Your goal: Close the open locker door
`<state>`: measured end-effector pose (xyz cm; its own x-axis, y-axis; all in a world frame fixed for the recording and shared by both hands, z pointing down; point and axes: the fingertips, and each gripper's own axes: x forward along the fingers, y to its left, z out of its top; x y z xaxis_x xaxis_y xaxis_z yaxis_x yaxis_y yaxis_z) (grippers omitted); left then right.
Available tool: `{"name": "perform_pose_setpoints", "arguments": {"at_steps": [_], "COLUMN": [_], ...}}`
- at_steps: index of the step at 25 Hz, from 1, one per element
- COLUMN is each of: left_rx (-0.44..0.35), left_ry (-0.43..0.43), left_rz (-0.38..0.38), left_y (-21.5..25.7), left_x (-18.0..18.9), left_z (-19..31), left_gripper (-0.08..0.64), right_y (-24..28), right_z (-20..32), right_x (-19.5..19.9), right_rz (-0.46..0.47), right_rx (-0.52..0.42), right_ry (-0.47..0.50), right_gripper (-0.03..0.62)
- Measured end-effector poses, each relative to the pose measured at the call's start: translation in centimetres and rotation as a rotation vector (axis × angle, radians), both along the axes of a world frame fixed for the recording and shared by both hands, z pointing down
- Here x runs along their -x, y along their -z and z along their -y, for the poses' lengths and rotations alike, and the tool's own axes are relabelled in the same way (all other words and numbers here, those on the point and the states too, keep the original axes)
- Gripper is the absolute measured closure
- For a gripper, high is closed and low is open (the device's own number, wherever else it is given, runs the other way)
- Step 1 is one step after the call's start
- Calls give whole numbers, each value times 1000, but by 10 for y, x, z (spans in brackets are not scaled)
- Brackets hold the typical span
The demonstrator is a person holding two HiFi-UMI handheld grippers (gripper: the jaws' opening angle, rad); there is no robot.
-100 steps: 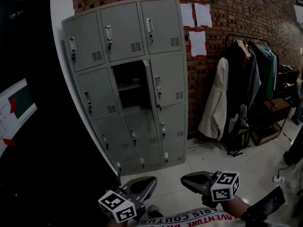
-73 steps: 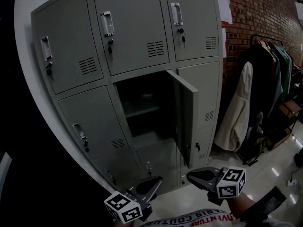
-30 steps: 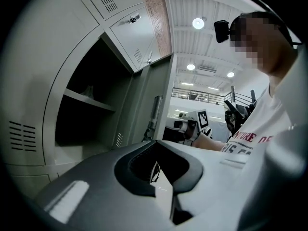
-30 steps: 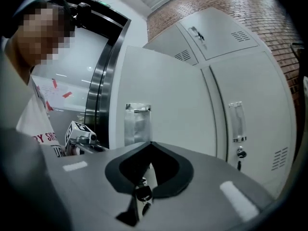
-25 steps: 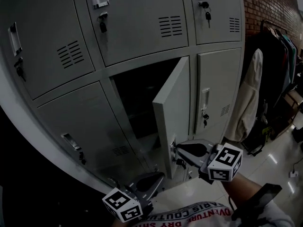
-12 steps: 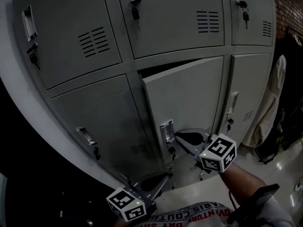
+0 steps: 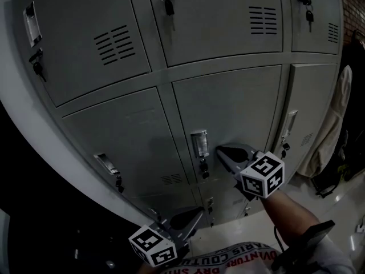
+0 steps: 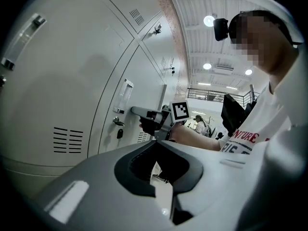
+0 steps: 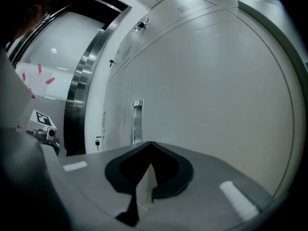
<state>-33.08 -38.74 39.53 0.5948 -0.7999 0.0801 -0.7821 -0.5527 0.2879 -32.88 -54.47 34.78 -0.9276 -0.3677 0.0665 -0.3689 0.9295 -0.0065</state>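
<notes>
**A:** Locker door (image 7: 234, 107) lay flush with its frame in the head view, with no gap showing on the handle (image 7: 199, 143) side. Where was the right gripper (image 7: 220, 150)?

**B:** Its tip was against the door, just right of the handle, jaws together with nothing in them. The left gripper (image 7: 195, 214) hung well below the handle, clear of the door.

**A:** And the left gripper view?

**B:** Jaws pressed together there too, and empty. Beyond them the right gripper's tip met the door just beside the handle.

**A:** The right gripper view?

**B:** Closed tips up front, door panel filling the picture, handle just past the tips.

**A:** So which step was this?

**B:** The last of the push, I'd say. Next it called for a firm press near the handle to seat the latch, then a straight pull away.
</notes>
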Motion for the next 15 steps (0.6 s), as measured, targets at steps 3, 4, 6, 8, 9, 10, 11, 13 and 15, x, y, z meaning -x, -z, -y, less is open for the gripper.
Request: {"name": "perform_pose_setpoints", "arguments": {"at_steps": [3,4,6,8,9,10,11,13,15], "left_rx": [7,4,4,9,9,8,7,4,6], "left_ry": [12,12,16,24,28,30,33,39,45], "left_rz": [-2,-3,-2,-1,-1,0,2,6,9], "left_y": [-2,-2,-2,-1,-1,0,0,1,0], "left_x": [3,3,2,1,1,0,0,-1,-5], "left_z": [-3,-4,-8,-13,-15,-17,-18,-23,-28], "left_gripper": [557,557,556,557,557,556,557,557,556], "right_y": [0,0,0,-1,-1,0,2,4,1], "right_z": [1,1,1,1,0,-1,-4,-15,-30], "right_x": [0,1,1,1,1,0,-2,-8,-19], "right_rz": [2,-3,-9,-5,1,10,23,48,47], "right_rx": [-12,-21,-27,-15,-7,1,9,20,26], "right_ry": [2,0,-5,-9,-11,-12,-9,5,19], "right_gripper": [595,595,595,595,595,597,597,597,597]}}
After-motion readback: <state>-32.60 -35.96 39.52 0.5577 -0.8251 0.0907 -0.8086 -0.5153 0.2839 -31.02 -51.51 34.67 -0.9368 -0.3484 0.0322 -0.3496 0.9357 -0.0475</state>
